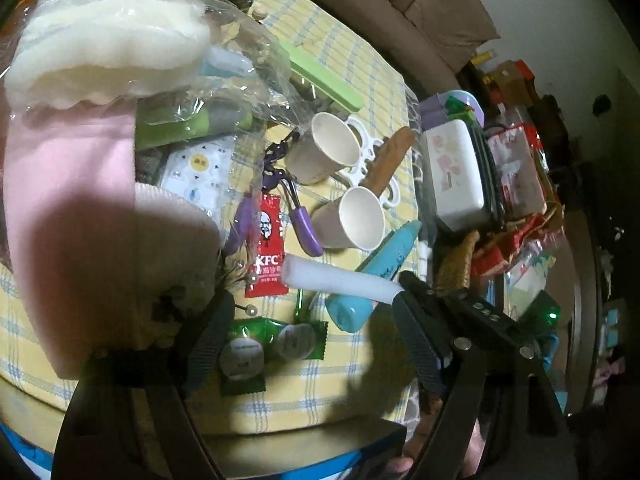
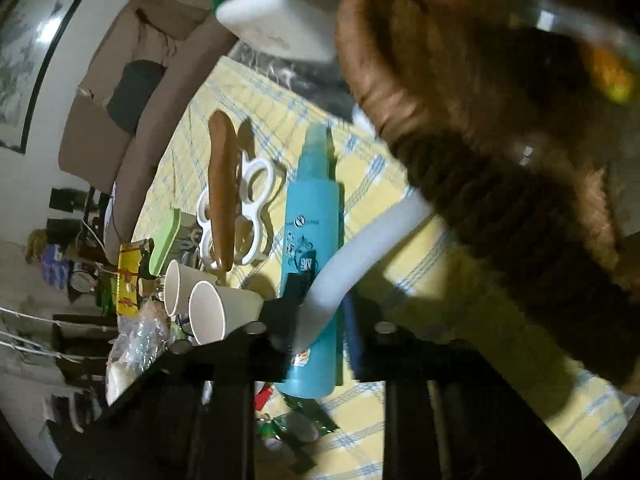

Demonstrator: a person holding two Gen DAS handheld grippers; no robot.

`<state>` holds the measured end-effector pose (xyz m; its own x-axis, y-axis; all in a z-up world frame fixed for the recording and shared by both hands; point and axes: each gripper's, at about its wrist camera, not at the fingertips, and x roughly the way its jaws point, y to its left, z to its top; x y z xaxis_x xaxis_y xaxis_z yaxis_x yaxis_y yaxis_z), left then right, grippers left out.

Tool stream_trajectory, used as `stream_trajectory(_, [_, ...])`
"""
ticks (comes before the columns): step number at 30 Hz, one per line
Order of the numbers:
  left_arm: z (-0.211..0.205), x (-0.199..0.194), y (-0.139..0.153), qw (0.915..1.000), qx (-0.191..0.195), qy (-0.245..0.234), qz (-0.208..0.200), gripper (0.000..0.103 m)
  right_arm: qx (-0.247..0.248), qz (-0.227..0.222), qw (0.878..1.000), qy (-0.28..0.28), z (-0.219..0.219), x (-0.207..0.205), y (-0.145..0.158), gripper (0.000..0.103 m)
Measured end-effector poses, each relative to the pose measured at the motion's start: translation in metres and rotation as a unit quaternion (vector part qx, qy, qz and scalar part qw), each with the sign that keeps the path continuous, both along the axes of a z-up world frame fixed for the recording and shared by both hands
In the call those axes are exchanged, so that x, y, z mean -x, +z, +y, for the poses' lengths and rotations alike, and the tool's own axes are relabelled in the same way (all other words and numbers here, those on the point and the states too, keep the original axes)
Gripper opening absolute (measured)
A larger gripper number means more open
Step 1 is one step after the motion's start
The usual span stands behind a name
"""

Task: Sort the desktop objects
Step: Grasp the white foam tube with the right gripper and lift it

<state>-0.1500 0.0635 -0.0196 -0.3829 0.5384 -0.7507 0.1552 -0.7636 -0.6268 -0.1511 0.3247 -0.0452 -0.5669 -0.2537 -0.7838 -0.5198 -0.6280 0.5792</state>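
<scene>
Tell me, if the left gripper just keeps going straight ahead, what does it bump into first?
Probably the green snack packets lying between the left gripper's open fingers. Beyond them come the red KFC sachet and the white foam roll. Depth is hard to judge here.

right gripper [image 2: 322, 316] pinching white foam strip [image 2: 372, 240]

A lived-in home. A checked tablecloth [image 1: 352, 64] carries household clutter; at twelve o'clock stands a sofa [image 1: 432, 12].
</scene>
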Motion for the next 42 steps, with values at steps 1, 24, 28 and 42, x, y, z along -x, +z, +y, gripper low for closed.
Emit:
stream_trajectory(1, [0.001, -0.001, 0.001, 1.0000, -0.003, -0.006, 0.000, 0.083, -0.001, 0.007, 1.000, 0.003, 0.000, -0.003, 0.006, 0.016])
stream_trajectory(24, [0.014, -0.131, 0.186, 0.9071, 0.105, -0.215, 0.346, 0.085, -0.090, 0.214, 0.922, 0.310, -0.095, -0.125, 0.285, 0.010])
stream_trajectory(28, [0.002, -0.148, 0.198, 0.9071, 0.096, -0.232, 0.338, 0.015, -0.107, 0.225, 0.910, 0.331, -0.123, -0.154, 0.308, 0.010])
stream_trajectory(42, [-0.077, -0.225, 0.259, 0.8878, 0.152, -0.232, 0.368, 0.012, -0.085, 0.255, 0.904, 0.332, -0.181, -0.188, 0.338, 0.023])
